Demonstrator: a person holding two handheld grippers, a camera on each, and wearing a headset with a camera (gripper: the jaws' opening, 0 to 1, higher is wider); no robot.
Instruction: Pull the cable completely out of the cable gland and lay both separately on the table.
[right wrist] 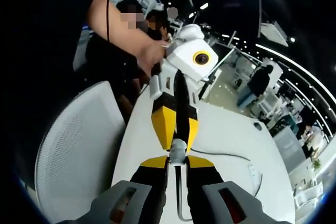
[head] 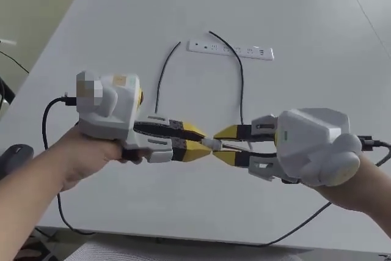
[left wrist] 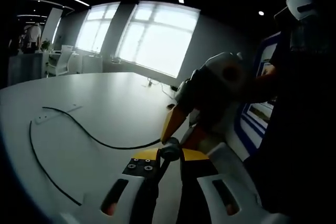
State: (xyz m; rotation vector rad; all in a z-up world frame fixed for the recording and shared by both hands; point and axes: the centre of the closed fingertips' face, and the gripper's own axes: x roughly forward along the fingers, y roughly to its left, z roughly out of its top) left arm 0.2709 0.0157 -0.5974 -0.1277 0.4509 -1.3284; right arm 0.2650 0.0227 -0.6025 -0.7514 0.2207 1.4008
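Over the white table, left claw is clamping the gland at its tips. Right claw is straddling the cable; can't tell if it's gripping.

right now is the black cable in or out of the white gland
In: the black cable runs into the small white cable gland where the left gripper and right gripper meet.

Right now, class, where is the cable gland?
Head view, low centre: the cable gland is held above the table between the tips of the left gripper and right gripper, its cable trailing toward the power strip.
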